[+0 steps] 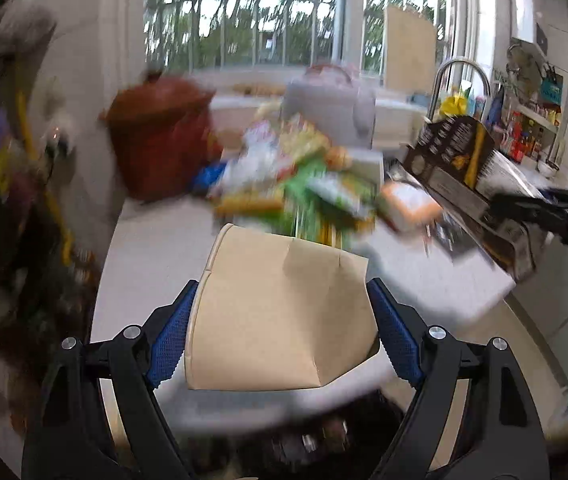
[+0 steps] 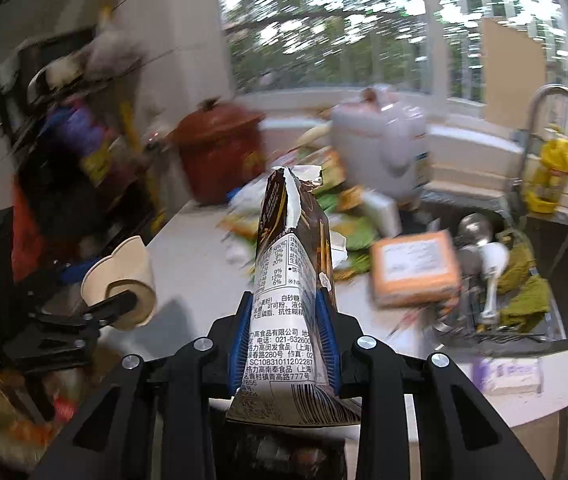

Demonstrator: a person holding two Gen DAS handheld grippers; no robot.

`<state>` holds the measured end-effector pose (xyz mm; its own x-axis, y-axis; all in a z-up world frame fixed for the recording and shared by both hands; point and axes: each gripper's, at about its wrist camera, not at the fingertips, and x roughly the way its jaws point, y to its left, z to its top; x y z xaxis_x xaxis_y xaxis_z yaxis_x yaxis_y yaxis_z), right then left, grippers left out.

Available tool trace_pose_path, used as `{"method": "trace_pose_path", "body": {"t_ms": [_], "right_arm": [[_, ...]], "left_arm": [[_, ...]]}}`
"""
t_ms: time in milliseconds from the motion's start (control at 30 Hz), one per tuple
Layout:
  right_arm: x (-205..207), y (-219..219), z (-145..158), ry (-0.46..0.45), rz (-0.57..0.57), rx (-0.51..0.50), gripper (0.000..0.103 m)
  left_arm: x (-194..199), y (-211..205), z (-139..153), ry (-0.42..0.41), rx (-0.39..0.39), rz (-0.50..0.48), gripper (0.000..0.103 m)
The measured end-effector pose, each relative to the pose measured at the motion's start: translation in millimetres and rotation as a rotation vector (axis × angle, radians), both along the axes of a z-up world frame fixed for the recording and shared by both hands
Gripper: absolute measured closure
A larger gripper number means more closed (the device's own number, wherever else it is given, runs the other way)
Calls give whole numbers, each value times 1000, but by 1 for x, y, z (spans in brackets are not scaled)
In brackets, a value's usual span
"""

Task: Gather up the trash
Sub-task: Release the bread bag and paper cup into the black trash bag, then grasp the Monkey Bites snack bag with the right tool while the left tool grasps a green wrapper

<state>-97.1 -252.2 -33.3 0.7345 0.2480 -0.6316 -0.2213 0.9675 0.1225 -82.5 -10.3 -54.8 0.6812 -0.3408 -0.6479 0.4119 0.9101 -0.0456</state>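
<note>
My left gripper (image 1: 282,320) is shut on a crumpled tan paper cup (image 1: 280,312), held above the white counter's near edge. The cup and that gripper also show in the right wrist view (image 2: 124,284) at the left. My right gripper (image 2: 284,334) is shut on a torn brown snack box (image 2: 289,264) with white printed text, held upright. That box and gripper show in the left wrist view (image 1: 467,164) at the right. A blurred pile of green and yellow wrappers (image 1: 303,176) lies on the counter ahead.
A red-brown pot (image 2: 220,148) stands at the back left. A grey appliance (image 2: 379,140) is behind the pile. An orange-edged box (image 2: 415,268) lies by the sink (image 2: 563,240) with dishes and a green cloth. A dark opening (image 2: 284,456) lies below the grippers.
</note>
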Motion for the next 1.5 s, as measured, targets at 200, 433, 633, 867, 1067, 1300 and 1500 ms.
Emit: {"method": "trace_pose_path", "body": {"t_ms": [200, 433, 633, 867, 1067, 1300, 1500], "right_arm": [[-35, 25, -39, 206, 244, 11, 72], [-52, 44, -130, 437, 290, -36, 72], [-50, 53, -241, 549, 283, -105, 73], [-32, 55, -347, 663, 182, -199, 9], [-42, 45, -346, 665, 115, -191, 5], [-60, 31, -200, 521, 172, -59, 5], [-20, 22, -54, 64, 138, 9, 5]], "left_arm": [[-59, 33, -58, 259, 64, -23, 23], [-69, 36, -166, 495, 93, 9, 23], [-54, 25, -262, 596, 110, 21, 23], [-40, 5, -354, 698, 218, 22, 8], [-43, 10, -353, 682, 240, 1, 7], [-56, 36, -236, 559, 124, -56, 7], [-40, 46, -117, 338, -4, 16, 7]]}}
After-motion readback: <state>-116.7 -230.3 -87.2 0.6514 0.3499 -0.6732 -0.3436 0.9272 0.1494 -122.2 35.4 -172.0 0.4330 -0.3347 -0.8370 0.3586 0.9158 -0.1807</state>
